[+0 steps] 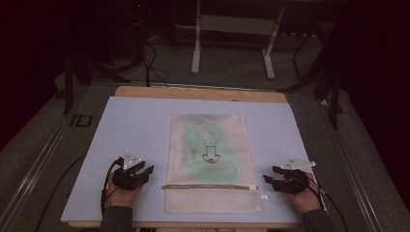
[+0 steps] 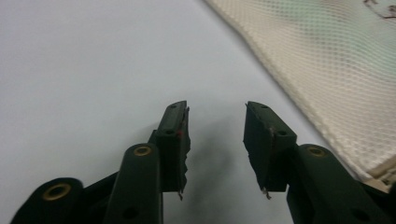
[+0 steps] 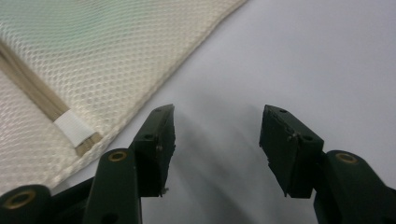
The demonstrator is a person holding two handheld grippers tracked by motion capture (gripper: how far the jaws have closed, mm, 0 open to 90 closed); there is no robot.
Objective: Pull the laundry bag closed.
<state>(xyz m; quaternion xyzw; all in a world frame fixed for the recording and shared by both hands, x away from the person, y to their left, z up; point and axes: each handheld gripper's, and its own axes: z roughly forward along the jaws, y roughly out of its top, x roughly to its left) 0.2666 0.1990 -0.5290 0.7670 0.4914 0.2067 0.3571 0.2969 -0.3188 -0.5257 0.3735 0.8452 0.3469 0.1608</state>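
A flat, cream-coloured rectangular mesh laundry bag [image 1: 210, 162] lies in the middle of a pale lilac mat [image 1: 135, 125] that covers a wooden table [image 1: 193, 93], its short bottom edge close to the mat's near edge. Something green shows faintly through the mesh, and a small black drawing sits at the bag's centre. A tan zipper strip [image 1: 208, 186] runs across the bag near its lower end, finishing at the right in a small white tab [image 3: 72, 126].

The left gripper [image 1: 145, 171] rests on the mat just left of the bag's lower left side, and the right gripper [image 1: 270, 175] rests just right of its lower right side; neither touches the bag. Both have their jaws spread wide with nothing between them.

The left gripper view gives the mesh weave close up and the bare mat beneath the jaws. The right gripper view gives the zipper's end and the bag's edge. The high view adds a dim floor beyond the table's far edge, with a white metal frame [image 1: 232, 29] and dark cables [image 1: 152, 63].
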